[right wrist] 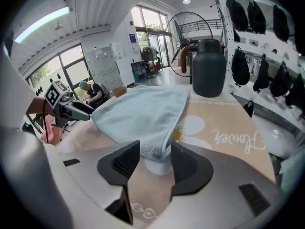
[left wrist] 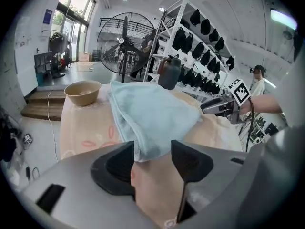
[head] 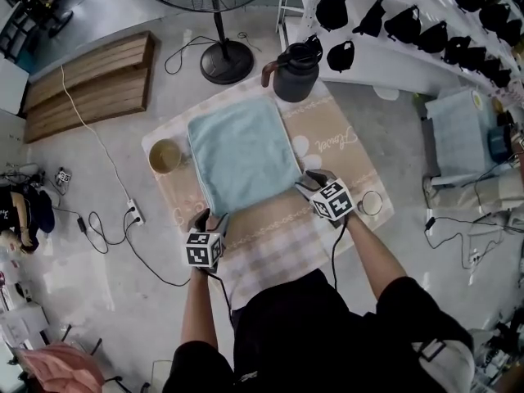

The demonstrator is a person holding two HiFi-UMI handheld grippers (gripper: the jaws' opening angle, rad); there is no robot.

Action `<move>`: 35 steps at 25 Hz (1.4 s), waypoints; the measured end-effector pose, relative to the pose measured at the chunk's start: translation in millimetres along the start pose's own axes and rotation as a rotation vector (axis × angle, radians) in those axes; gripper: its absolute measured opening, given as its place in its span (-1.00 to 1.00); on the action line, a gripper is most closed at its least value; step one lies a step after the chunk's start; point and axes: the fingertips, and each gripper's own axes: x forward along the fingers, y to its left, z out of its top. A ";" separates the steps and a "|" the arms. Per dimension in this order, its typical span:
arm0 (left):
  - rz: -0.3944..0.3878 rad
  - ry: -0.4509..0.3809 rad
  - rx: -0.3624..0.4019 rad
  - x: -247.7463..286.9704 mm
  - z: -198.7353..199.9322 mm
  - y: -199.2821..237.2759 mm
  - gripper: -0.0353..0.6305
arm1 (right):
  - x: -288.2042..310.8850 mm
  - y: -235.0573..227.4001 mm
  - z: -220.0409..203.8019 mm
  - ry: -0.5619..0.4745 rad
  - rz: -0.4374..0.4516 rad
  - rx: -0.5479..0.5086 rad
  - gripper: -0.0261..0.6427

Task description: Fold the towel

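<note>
The light-blue towel [head: 241, 150] lies flat as a neat rectangle on the beige "Flower" tablecloth [head: 352, 150]. Its far edge stops just short of the dark jug [head: 295, 72] and its near edge is the side farthest from that jug. Along the left edge the cloth seems to show more than one layer, so I'd guess one fold is already in, though I can't be sure. Either way there looks to be at least one more fold to make, and nothing of the towel is lifted yet.

Both tools are at the two corners farthest from the jug. The left gripper [head: 207, 218] has its fingers [left wrist: 114, 166] spread wide, with the near-left corner of the towel [left wrist: 152, 113] lying between them on the tablecloth. The corner brushes one finger and leaves a gap at the other, so nothing is pinched. The right gripper [head: 304, 183] is the same: its fingers [right wrist: 126, 162] stand well apart, and the near-right corner of the towel [right wrist: 143, 111] sits in the gap, loose. To my eye this is the moment just before both close on the corners to carry the near edge up toward the jug.

A tan bowl [head: 165, 155] stands on the tablecloth, left of the jug and nearer the person, just beside the towel's left edge.
</note>
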 end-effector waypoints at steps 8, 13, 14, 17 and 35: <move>0.017 0.042 0.031 13.9 -14.1 -3.6 -0.36 | 18.9 -9.3 -17.2 0.066 -0.043 0.008 -0.42; 0.021 0.024 0.013 4.4 -17.0 -3.5 -0.82 | 8.5 -10.1 -18.0 0.044 -0.064 -0.007 -0.88; 0.021 0.024 0.010 2.0 -19.2 -3.2 -0.82 | 6.3 -8.3 -19.5 0.045 -0.064 -0.012 -0.88; 0.024 0.025 -0.003 -6.7 -27.7 -0.9 -0.82 | 0.0 -1.1 -24.2 0.048 -0.069 -0.039 -0.89; -0.043 0.052 0.004 -77.3 -117.2 -35.6 -0.82 | -63.8 75.3 -100.8 0.059 -0.109 -0.036 -0.89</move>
